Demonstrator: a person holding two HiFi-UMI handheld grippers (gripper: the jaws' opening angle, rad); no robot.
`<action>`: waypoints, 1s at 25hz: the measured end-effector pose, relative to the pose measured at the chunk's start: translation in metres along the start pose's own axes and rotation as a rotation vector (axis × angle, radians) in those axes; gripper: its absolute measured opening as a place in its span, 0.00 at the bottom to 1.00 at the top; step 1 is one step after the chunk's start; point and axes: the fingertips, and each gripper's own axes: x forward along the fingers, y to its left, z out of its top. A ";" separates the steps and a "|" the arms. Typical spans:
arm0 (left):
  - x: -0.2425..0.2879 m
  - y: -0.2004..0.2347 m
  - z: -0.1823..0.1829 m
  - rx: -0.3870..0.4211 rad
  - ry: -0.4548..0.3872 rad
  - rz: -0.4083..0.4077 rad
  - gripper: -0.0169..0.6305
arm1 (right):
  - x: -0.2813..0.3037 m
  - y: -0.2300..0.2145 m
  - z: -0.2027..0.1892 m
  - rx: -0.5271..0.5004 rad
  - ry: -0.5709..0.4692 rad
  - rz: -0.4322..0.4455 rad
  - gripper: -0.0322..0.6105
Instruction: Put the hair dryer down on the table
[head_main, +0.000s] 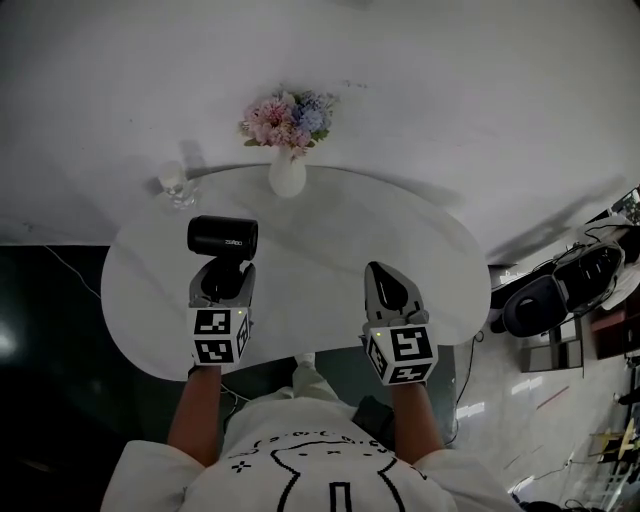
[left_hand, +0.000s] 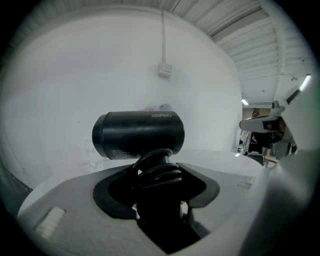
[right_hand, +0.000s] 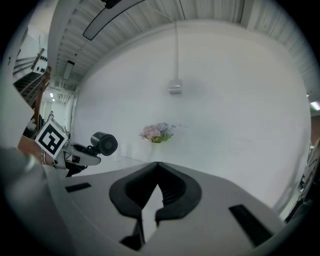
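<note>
The left tongs (head_main: 226, 274) grip the hair dryer (head_main: 222, 236) by its handle over the tabletop (head_main: 320, 250); the right tongs (head_main: 379, 272) are closed and empty.

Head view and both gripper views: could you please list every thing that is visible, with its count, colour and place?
hair dryer: 1, black, over the table's left part, cord wound round its handle
table: 1, white, rounded, in front of the person
vase: 1, white, table's far edge
flowers: 1 bunch, pink and blue, in the vase
glass: 1, clear, left of the vase
wall box: 1, white, on the wall above the flowers
scooter-like thing: 1, dark, floor at right
left tongs: 1, grey-white, shut on the hair dryer's handle
right tongs: 1, grey-white, shut, empty
shirt: 1, white, on the person
</note>
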 end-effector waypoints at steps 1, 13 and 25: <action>0.006 0.001 -0.003 -0.007 0.014 0.006 0.40 | 0.005 -0.003 0.001 0.006 0.001 0.005 0.05; 0.070 0.017 -0.053 -0.062 0.227 0.056 0.40 | 0.056 -0.017 0.001 0.002 0.015 0.070 0.05; 0.107 0.033 -0.087 -0.090 0.361 0.083 0.40 | 0.099 -0.026 -0.010 0.009 0.061 0.117 0.05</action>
